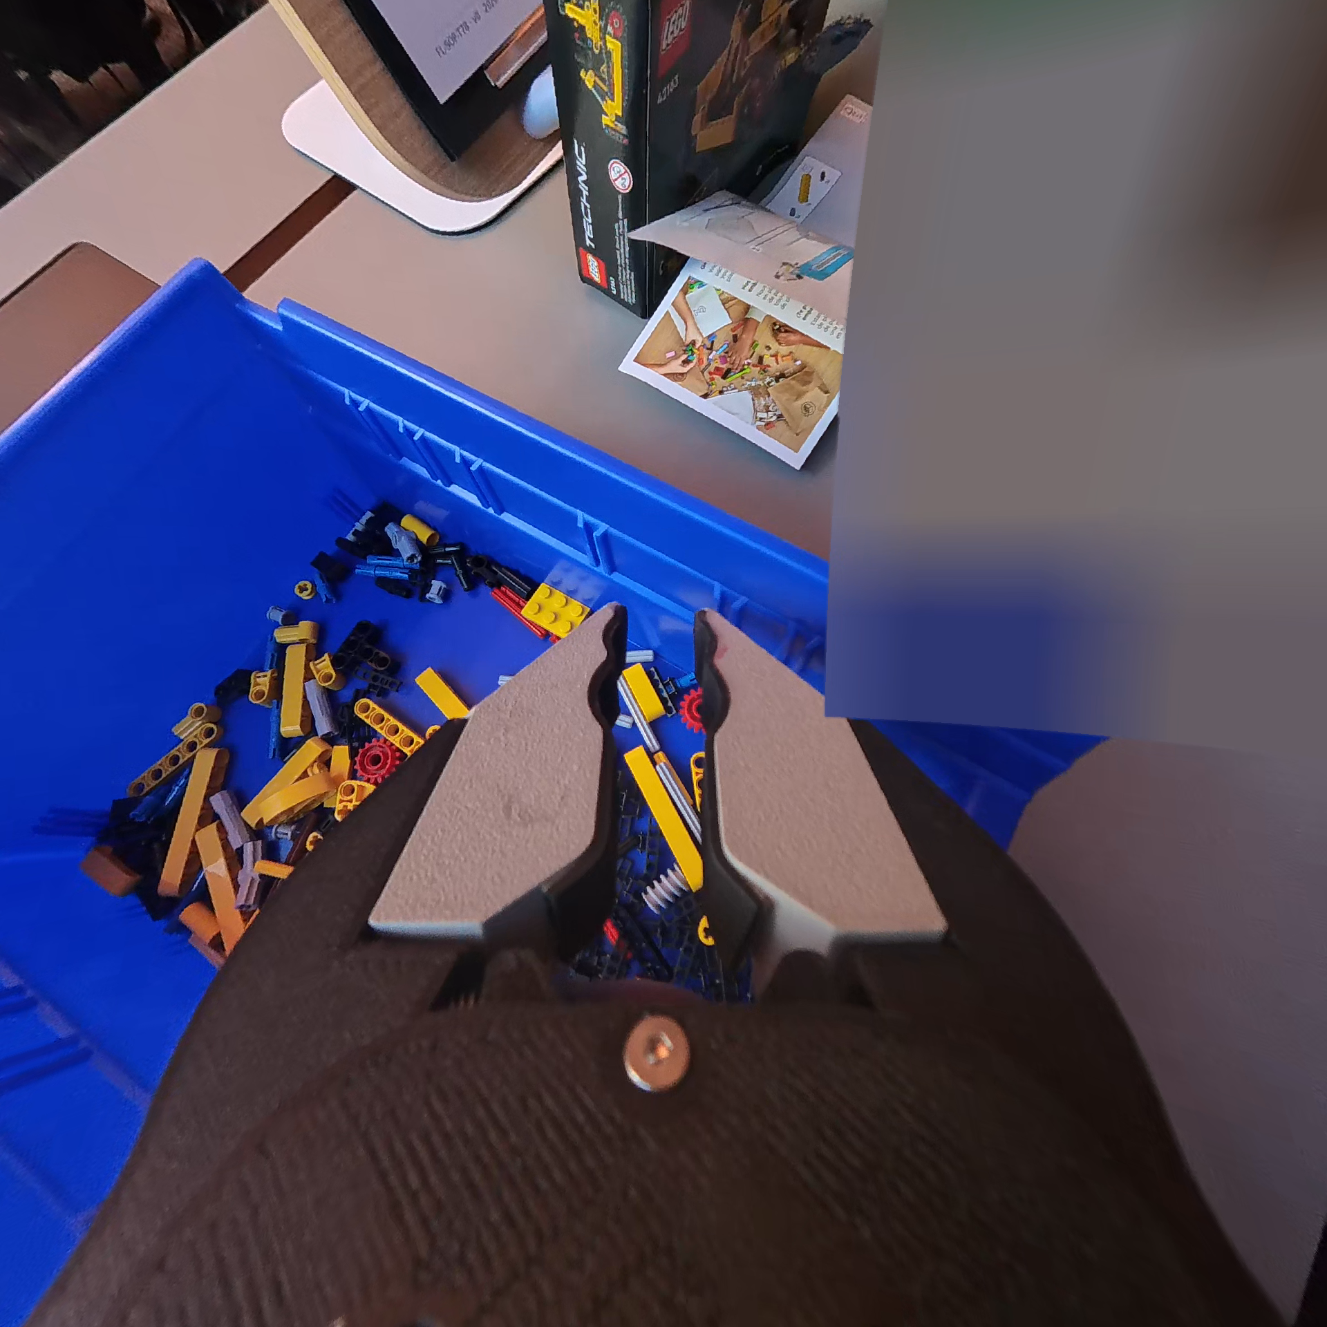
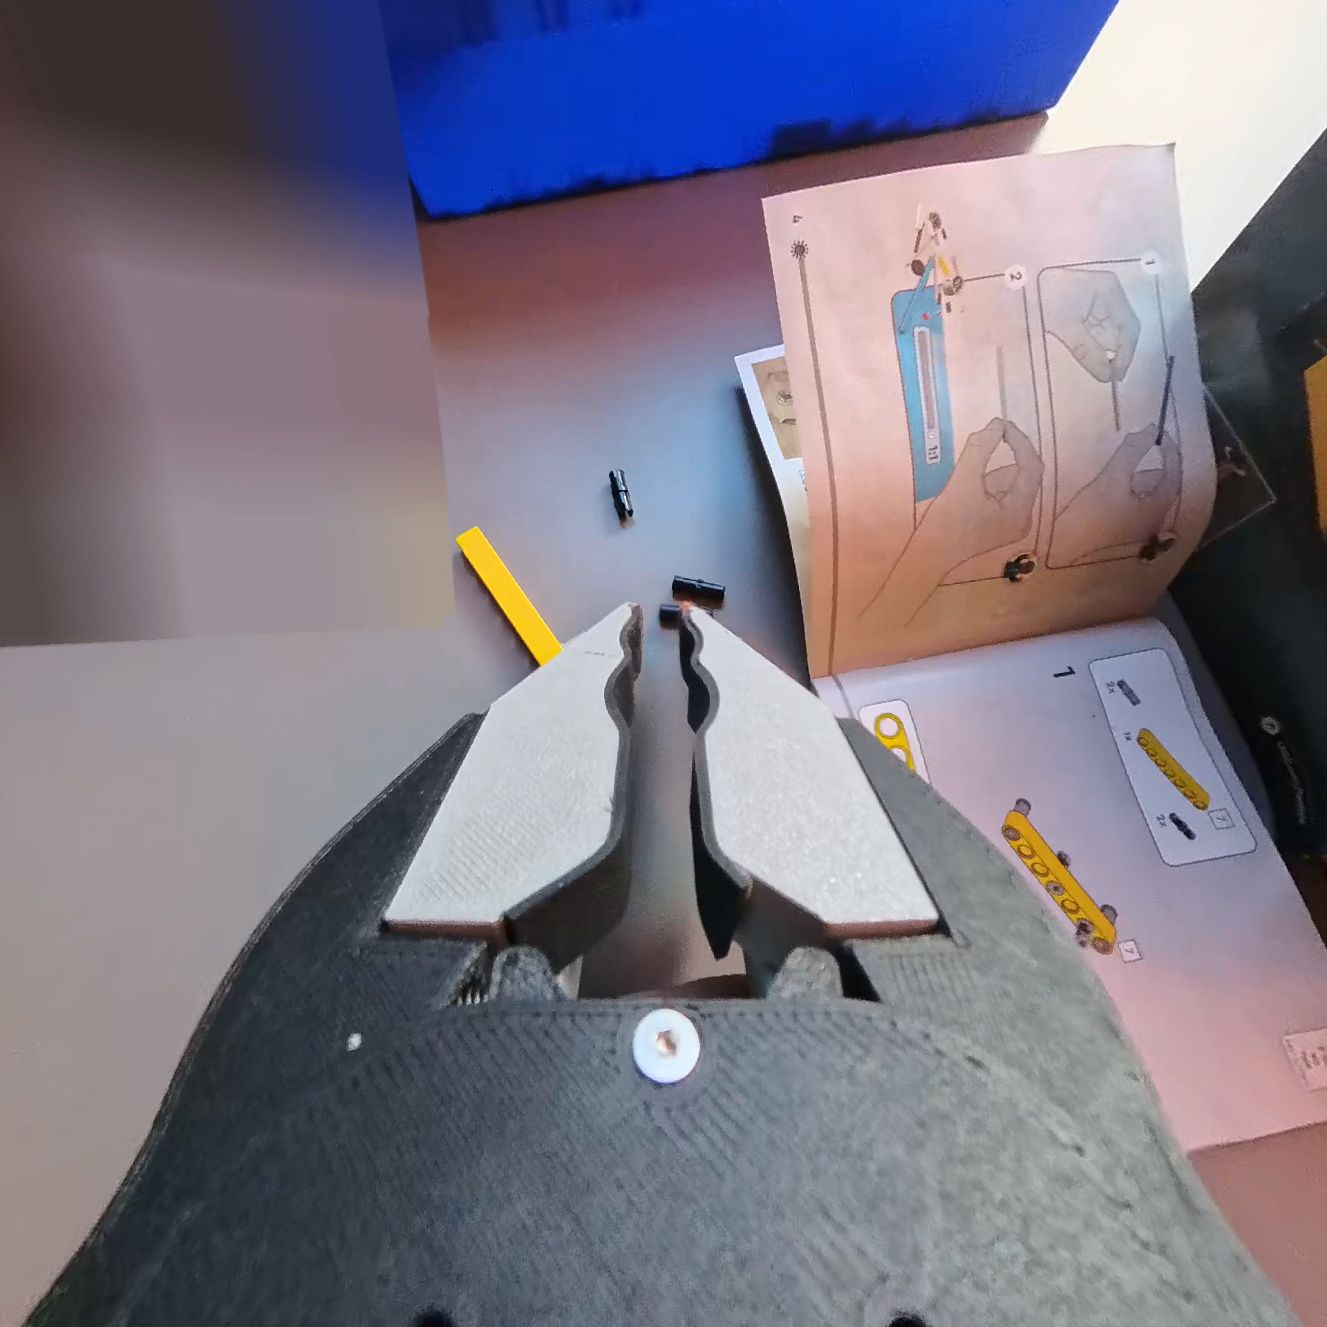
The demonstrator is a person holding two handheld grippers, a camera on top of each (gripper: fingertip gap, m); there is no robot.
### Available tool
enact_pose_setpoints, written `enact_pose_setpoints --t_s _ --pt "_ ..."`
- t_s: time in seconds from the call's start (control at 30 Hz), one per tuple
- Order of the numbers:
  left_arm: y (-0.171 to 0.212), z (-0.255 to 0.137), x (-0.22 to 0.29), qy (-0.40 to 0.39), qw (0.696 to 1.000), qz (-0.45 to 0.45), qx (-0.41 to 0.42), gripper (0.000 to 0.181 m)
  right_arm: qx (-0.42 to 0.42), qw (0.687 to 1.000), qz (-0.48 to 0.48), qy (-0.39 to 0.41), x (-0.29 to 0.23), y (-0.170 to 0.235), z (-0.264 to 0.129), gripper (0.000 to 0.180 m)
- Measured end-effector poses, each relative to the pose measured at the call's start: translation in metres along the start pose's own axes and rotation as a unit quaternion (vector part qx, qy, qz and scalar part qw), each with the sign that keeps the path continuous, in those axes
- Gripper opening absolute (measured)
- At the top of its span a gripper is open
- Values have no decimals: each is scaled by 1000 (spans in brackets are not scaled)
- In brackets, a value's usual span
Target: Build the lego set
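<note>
The left gripper [image 1: 659, 617] hangs empty, jaws slightly parted, over the glossy blue bin [image 1: 215, 445] of loose pieces [image 1: 287, 718]. The right gripper [image 2: 660, 610], jaws narrowly apart, hovers over bare tabletop [image 2: 574, 359]; black pins [image 2: 698, 589] lie beside its tips, instruction booklet [image 2: 1005, 402] rightward.

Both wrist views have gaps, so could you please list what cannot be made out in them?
- Left wrist view: a mosaic patch covers the right end of the blue plastic bin and the black cardboard set box.
- Left wrist view: the left gripper hides the loose bricks beneath it.
- Right wrist view: the right gripper hides most of the short black pin and one end of the flat yellow beam.
</note>
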State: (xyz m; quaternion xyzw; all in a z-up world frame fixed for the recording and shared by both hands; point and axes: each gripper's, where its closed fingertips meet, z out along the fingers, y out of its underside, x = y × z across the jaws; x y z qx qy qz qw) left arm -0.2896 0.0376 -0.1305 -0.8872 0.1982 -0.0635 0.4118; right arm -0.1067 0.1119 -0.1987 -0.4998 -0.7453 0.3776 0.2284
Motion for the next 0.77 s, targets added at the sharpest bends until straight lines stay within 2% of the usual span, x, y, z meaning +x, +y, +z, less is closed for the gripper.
enact_pose_setpoints --t_s 0.27,0.47,0.77 --pt "2 1 0 0 1000 0 -3 16 -29 999 -7 15 6 7 5 18" --pt "2 1 0 1 1000 0 -3 16 -42 999 -8 33 8 8 11 16" --pt "3 1 -1 -1 1000 -1 -3 16 -8 1000 -2 -12 -1 0 4 13"
